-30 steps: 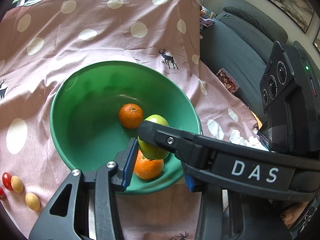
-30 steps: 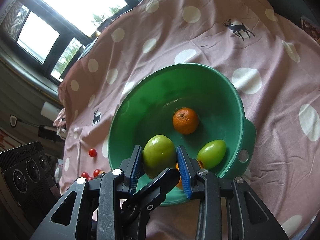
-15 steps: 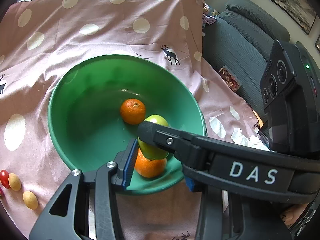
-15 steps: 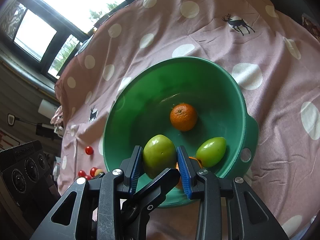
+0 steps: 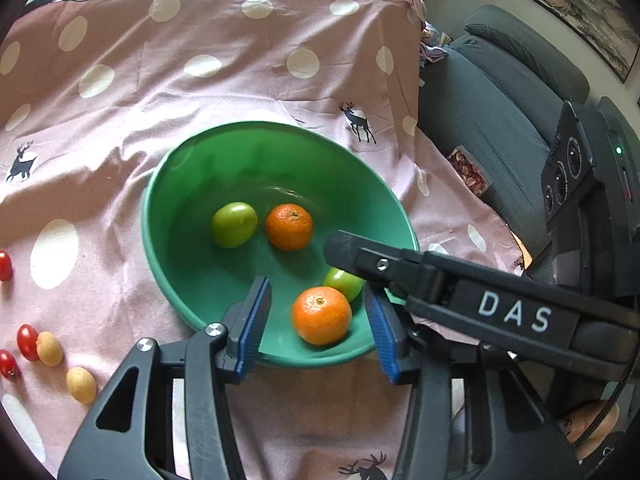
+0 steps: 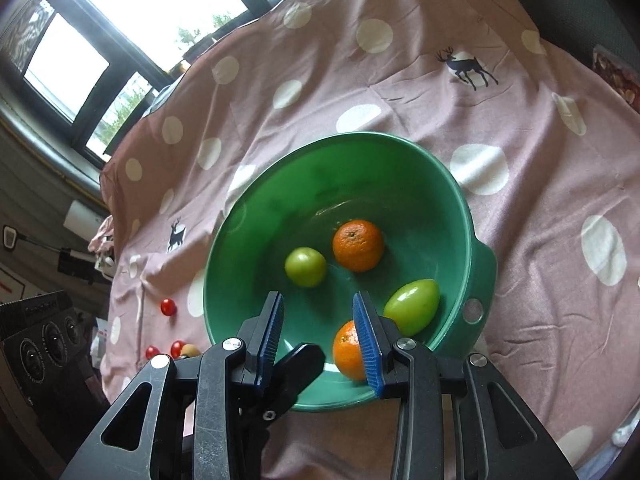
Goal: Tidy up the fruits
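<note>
two grippers angling down over green bowl (image 5: 160, 216): left gripper (image 5: 316, 320) jaws opening, gripping nothing; right gripper (image 6: 318, 328) jaws standing narrow, empty. four fruits lying in bowl.

Each black plastic gripper (image 5: 318, 332) has blue ribbed pads (image 5: 256, 320), silver screws, and one bears white "DAS" lettering.

Both wrist fisheyes sit close over the round green plastic bowl (image 5: 168, 264) (image 6: 440, 184), looking steeply down along their fingers, sharing it mid-frame on the pink dotted cloth (image 5: 200, 92) (image 6: 520, 128).
</note>
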### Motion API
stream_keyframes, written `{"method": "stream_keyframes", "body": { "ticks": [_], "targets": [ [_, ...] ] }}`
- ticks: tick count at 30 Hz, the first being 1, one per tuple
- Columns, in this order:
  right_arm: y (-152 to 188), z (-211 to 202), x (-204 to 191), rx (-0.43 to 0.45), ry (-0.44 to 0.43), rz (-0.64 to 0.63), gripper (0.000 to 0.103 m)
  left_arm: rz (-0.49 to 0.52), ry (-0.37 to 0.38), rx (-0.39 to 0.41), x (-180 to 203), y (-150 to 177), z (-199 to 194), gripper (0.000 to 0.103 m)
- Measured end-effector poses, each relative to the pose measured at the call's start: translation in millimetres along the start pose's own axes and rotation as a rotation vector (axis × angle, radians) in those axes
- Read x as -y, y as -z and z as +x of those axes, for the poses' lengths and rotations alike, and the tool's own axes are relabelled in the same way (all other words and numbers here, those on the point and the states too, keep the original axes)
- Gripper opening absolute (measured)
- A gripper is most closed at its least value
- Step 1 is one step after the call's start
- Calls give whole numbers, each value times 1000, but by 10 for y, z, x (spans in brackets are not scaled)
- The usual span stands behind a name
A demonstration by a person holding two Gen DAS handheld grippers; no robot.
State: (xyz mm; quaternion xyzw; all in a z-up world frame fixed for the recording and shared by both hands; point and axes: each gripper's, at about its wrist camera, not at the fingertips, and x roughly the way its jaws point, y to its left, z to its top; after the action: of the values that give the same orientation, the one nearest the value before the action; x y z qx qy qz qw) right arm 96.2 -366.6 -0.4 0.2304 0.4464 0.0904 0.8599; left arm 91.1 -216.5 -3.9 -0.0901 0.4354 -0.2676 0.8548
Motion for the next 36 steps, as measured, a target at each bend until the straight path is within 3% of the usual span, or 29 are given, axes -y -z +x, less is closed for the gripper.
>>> {"method": "stream_keyframes", "body": {
  "ticks": [4,9,13,14,18,25,29,36],
  "targets": [
    [-12,-76,-26,24,-32,2,38,-28,-56,58,-139,40,-284,59],
    [-1,-142,-159,46,-82,-19,38,-79,-150,152,-383,158,-736,86],
    [28,-135,-344,45,-118,-51,38,-154,-247,229,-684,337,-1085,95],
    [36,-117,-400,39,-130,-60,38,-174,-284,231,-776,385,-1152,103],
    [96,0,-654,0,-154,-112,39,-260,-401,229,-1200,571,-1378,102],
    [264,360,-1112,-107,-188,-199,41,-424,-408,173,-1788,858,-1446,102],
    [378,616,-1306,-169,-215,-229,46,-413,-428,116,-1879,882,-1332,102],
    [547,973,-1554,-269,-257,-256,58,-331,-463,92,-1895,879,-1180,102]
  ]
}}
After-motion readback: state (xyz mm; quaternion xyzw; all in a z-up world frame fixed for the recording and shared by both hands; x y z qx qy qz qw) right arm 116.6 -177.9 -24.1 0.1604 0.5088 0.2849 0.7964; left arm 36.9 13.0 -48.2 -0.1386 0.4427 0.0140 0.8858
